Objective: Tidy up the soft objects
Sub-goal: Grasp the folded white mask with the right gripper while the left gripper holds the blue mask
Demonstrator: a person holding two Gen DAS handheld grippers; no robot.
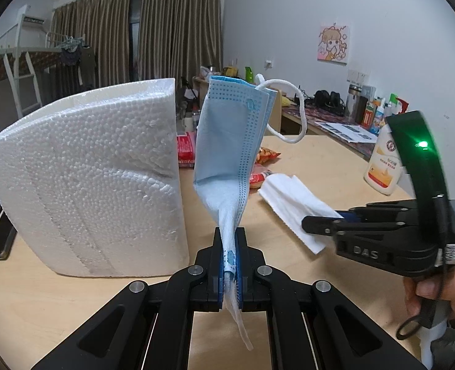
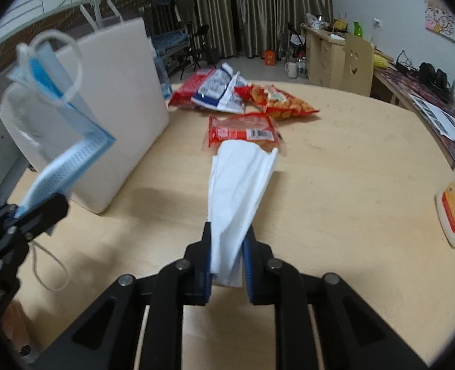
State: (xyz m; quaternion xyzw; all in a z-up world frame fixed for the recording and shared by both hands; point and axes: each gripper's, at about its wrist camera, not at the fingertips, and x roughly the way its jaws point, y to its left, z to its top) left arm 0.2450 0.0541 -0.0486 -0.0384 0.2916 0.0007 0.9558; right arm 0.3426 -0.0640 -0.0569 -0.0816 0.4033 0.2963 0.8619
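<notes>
Left wrist view shows the left gripper [image 1: 230, 265] clenched on a pale blue pleated surgical face mask [image 1: 227, 141], pinched at one short edge so that the rest stands up and forward from the fingers [image 1: 216, 246], folded along its length. Its white elastic ear loop [image 1: 292, 108] curls out at the top and another strand trails below the fingers. Just left of the mask stands a white block of expanded foam [image 1: 101, 182], upright on the light wooden surface [image 1: 304, 160].

Right wrist view shows the right gripper [image 2: 227, 259] closed on a white folded paper tissue [image 2: 242, 185], gathered at the near end and fanning out ahead, held above the surface. Its far end overlaps in view a red clear-windowed snack packet [image 2: 242, 129], though I cannot tell whether they touch. Further back lie a red, white and blue packet [image 2: 209, 89] and an orange crisp bag [image 2: 279, 101].

Both held things look very light and limp. The mask keeps some shape from its pleats and stitched border, so a grip on the stiffer short edge, as now, seems sound; the loops may snag. The tissue has no stiffness and would likely tear or slip if tugged, so a pinch across several gathered layers suits it best. The foam block seems light but rigid and crumbly.
</notes>
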